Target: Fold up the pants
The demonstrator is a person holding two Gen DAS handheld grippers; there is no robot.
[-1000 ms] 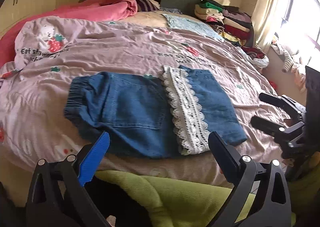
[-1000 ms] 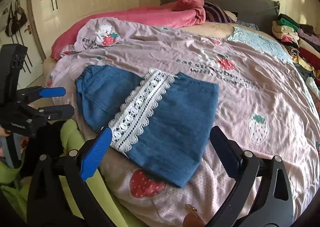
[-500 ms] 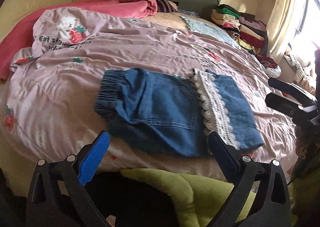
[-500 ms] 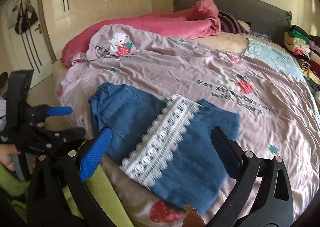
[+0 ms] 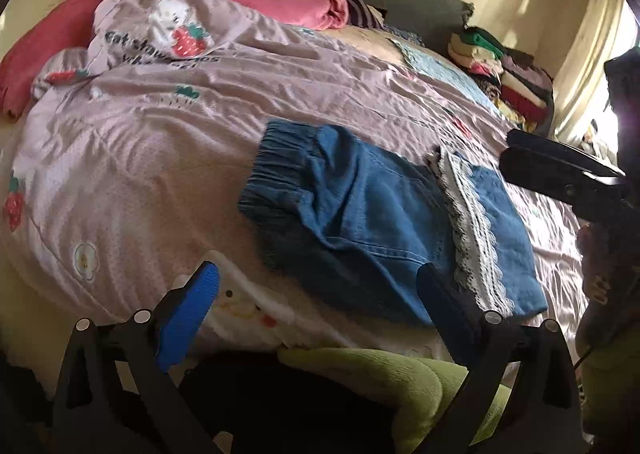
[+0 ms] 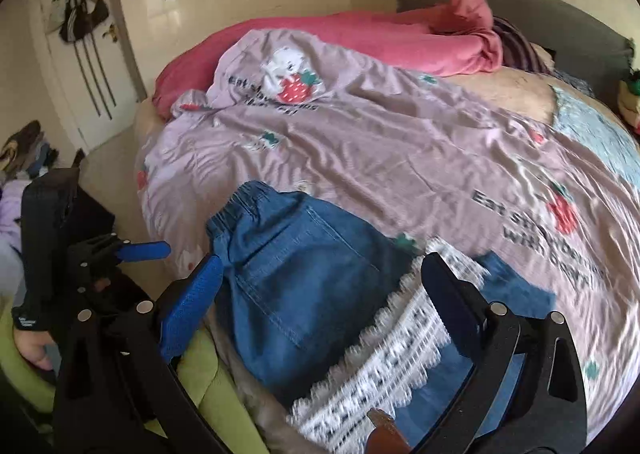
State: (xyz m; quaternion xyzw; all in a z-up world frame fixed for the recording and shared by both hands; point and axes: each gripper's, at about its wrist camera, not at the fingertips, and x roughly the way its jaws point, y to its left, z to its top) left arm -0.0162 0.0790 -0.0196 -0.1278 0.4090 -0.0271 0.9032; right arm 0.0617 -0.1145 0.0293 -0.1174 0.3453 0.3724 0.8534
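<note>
On the bed's near edge lie the folded denim pants, lace hem right; wide pink duvet beyond. Left gripper and right gripper hover, fingers spread, empty.

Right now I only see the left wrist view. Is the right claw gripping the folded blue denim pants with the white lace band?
Observer: No. The right claw is open, jaws spread above the white lace band, gripping nothing.
Operator: Where is my left claw from that side?
Observer: The left claw is off the bed's near corner, beside the blue denim pants; a hand shows below it.
Operator: Anything behind it?
Observer: A white door with dark bags hanging on it.
</note>
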